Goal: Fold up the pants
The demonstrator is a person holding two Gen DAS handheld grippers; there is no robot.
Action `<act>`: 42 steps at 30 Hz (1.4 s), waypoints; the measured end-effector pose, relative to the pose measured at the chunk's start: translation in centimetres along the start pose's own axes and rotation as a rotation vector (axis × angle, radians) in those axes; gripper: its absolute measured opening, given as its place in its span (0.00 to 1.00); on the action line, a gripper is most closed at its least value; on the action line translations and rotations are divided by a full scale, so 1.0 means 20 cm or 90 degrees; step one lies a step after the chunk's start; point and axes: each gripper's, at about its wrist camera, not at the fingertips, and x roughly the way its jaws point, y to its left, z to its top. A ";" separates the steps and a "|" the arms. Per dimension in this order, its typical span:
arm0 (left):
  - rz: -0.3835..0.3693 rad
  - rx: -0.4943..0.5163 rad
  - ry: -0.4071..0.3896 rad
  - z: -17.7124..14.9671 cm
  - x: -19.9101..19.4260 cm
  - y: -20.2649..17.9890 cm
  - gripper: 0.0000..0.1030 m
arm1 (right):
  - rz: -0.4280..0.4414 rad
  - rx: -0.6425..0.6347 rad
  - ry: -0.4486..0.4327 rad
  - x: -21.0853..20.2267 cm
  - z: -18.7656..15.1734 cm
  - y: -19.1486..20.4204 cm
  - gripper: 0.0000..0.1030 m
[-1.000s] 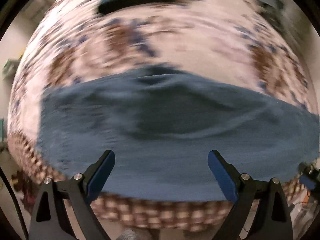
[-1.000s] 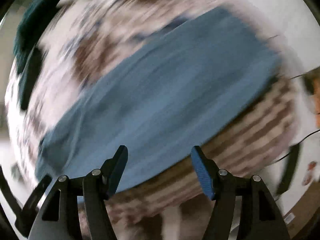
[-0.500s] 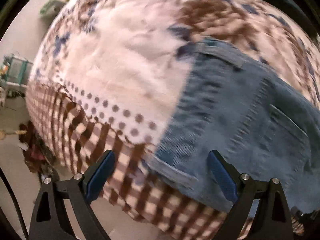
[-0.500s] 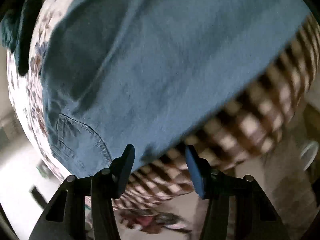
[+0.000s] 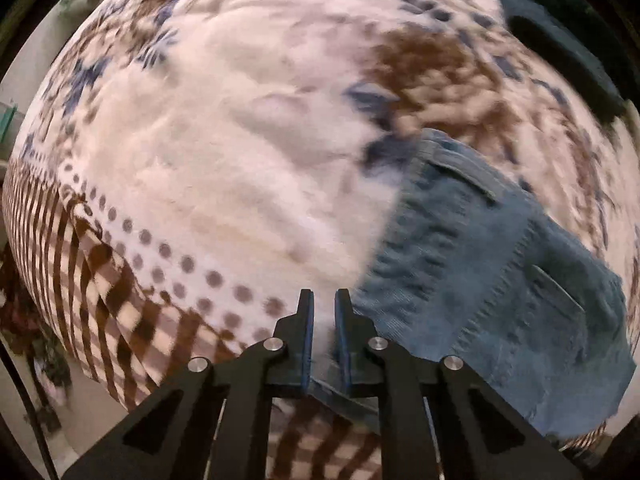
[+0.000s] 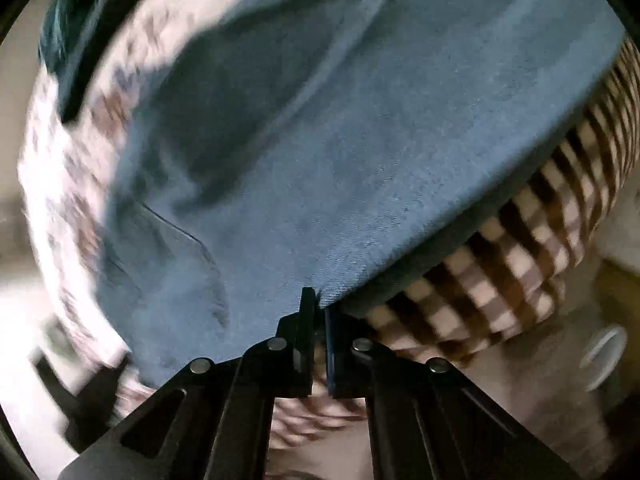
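Observation:
Blue denim pants (image 5: 492, 264) lie on a patterned blanket (image 5: 240, 160) over a bed. In the left wrist view the waistband end with a back pocket fills the right side. My left gripper (image 5: 322, 300) is shut on the near corner of the waistband at the bed's edge. In the right wrist view the pants (image 6: 360, 140) spread across most of the frame. My right gripper (image 6: 320, 300) is shut on the near edge of the pants where it overhangs the checked blanket border (image 6: 500, 248).
Dark teal clothing (image 5: 560, 40) lies at the far side of the bed, also in the right wrist view (image 6: 80, 40). The floor with clutter (image 5: 28, 320) lies below the bed's left edge. A round white object (image 6: 604, 356) sits on the floor at right.
Both grippers were open and have shut on the pants' near edge. The left one has closed in on the waistband corner, the right on the side edge.

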 end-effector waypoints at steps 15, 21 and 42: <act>-0.005 0.164 -0.043 0.03 -0.28 -0.82 0.88 | 0.051 -0.258 0.007 -0.51 0.70 0.49 0.50; 0.042 0.195 -0.036 0.13 -0.16 -1.11 0.87 | 0.065 -0.405 0.176 -0.19 1.12 0.77 0.50; 0.109 0.086 0.014 0.09 0.01 -1.11 0.88 | 0.194 -0.545 0.491 0.22 1.04 0.76 0.40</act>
